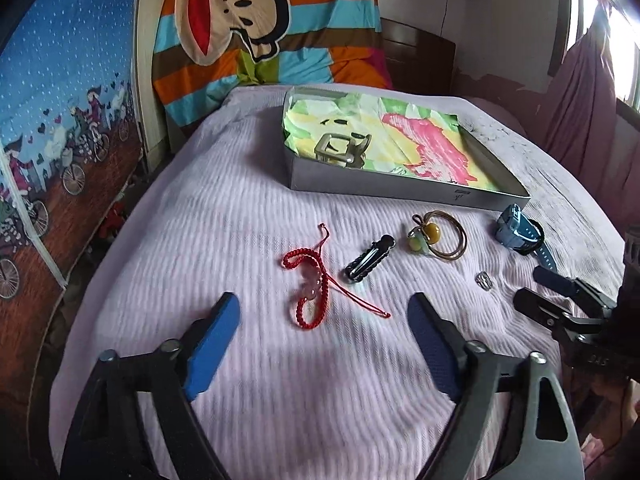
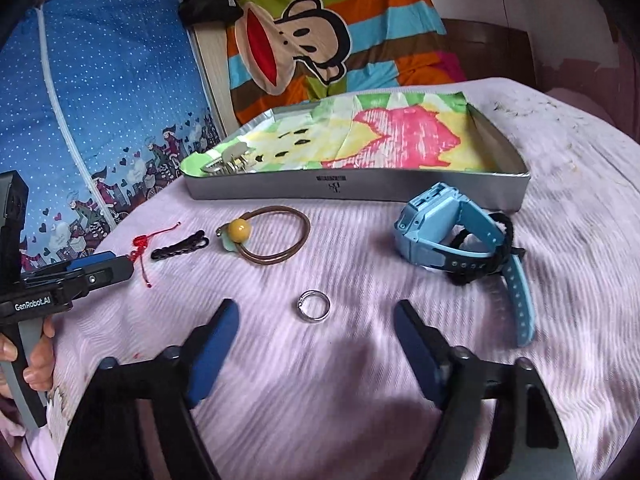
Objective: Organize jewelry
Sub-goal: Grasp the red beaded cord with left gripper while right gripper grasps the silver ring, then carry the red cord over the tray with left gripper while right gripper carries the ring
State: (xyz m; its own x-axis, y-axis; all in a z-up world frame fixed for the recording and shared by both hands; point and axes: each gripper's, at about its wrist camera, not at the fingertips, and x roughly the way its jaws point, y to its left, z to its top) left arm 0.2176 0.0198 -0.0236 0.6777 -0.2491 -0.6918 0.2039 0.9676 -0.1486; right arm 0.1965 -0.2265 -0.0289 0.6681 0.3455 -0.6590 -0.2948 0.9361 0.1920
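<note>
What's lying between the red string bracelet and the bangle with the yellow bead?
A black hair clip lies between the red string bracelet and the bangle, on the pink bedspread. The left wrist view shows it best.

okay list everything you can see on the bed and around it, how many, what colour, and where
Tray: one, grey, paper-lined, far side of the bed.
Buckle: one, metal, in the tray's left end.
Watch: one, light blue, right, near the tray.
Ring: one, silver, just ahead of the right tool.
Bangle: one, brown with a yellow bead, centre.
Clip: one, black, left of the bangle.
Cord bracelet: one, red with pink beads, ahead of the left tool.
Blanket: one, pale pink, under everything.
Monkey quilt: one, striped, behind the bed.
Left tool: one, blue pads, open, empty.
Right tool: one, blue pads, open, empty.
Hand: one, holding the left tool's handle.
</note>
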